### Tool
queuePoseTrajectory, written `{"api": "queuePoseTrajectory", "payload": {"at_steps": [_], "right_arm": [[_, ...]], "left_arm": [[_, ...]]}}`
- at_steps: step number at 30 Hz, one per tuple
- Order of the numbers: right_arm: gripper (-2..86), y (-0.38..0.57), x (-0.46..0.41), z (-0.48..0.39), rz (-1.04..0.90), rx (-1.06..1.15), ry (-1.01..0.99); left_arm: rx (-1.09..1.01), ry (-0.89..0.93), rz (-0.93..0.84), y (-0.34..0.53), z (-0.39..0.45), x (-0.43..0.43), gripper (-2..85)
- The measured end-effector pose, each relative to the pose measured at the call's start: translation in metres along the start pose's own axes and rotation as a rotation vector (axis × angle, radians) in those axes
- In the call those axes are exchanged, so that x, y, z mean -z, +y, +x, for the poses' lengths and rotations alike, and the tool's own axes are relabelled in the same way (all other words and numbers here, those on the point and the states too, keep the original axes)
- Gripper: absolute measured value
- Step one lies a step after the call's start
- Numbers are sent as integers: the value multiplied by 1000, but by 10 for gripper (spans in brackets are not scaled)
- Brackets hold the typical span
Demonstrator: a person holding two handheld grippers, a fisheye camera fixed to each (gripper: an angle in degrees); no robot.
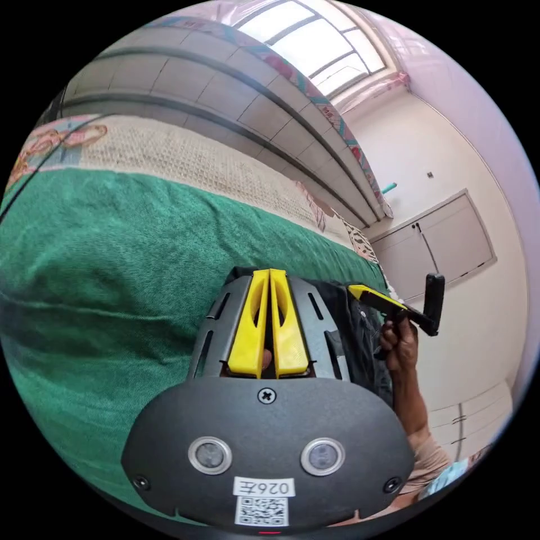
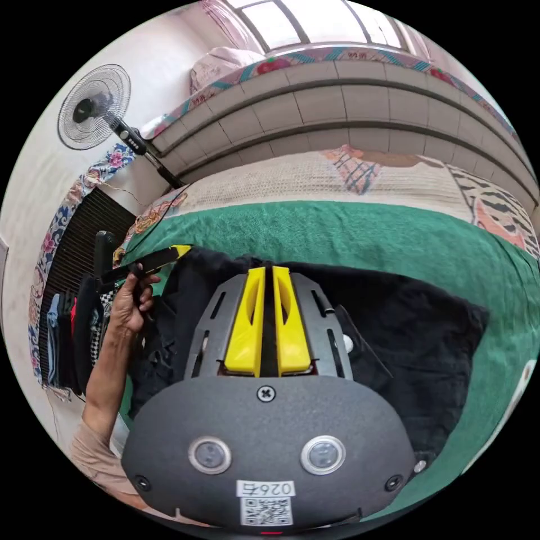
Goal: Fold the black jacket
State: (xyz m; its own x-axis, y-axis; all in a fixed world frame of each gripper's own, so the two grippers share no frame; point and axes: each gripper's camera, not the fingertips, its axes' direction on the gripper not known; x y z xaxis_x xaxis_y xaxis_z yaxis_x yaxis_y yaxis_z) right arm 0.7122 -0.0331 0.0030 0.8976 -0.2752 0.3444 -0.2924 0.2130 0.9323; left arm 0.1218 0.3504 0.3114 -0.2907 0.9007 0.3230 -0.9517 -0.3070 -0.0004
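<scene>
Both grippers, left [image 1: 269, 275] and right [image 2: 263, 273], look pinched narrow on the jacket [image 2: 405, 332] edge over the green bed [image 2: 365, 230], mid-fold; next, carry it across

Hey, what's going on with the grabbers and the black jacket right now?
Both grippers closed, jaws together. Black jacket spread on green bedcover. Nothing in the way.

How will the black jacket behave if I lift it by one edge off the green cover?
The black jacket lies rumpled and flat, so it will likely drape and sag. The green cover looks textured, so dragging may bunch it. It probably won't roll or slide away.
</scene>
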Motion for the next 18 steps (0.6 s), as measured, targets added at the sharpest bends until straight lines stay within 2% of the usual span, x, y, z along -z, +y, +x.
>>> {"api": "queuePoseTrajectory", "payload": {"at_steps": [4, 8, 11, 13, 18], "right_arm": [[42, 100, 119, -7, 28, 72, -31], [47, 207, 192, -49, -70, 139, -136], [49, 278, 202, -103, -182, 196, -205], [53, 321, 196, -136, -244, 235, -218], [67, 412, 159, -191, -329, 298, -113]], "left_arm": [[-138, 18, 143, 57, 38, 82, -9], [-206, 91, 126, 119, 76, 126, -7], [-217, 155, 42, 171, 105, 129, 6], [-194, 244, -37, 206, 118, 115, 54], [-144, 335, -130, 246, 126, 74, 83]]}}
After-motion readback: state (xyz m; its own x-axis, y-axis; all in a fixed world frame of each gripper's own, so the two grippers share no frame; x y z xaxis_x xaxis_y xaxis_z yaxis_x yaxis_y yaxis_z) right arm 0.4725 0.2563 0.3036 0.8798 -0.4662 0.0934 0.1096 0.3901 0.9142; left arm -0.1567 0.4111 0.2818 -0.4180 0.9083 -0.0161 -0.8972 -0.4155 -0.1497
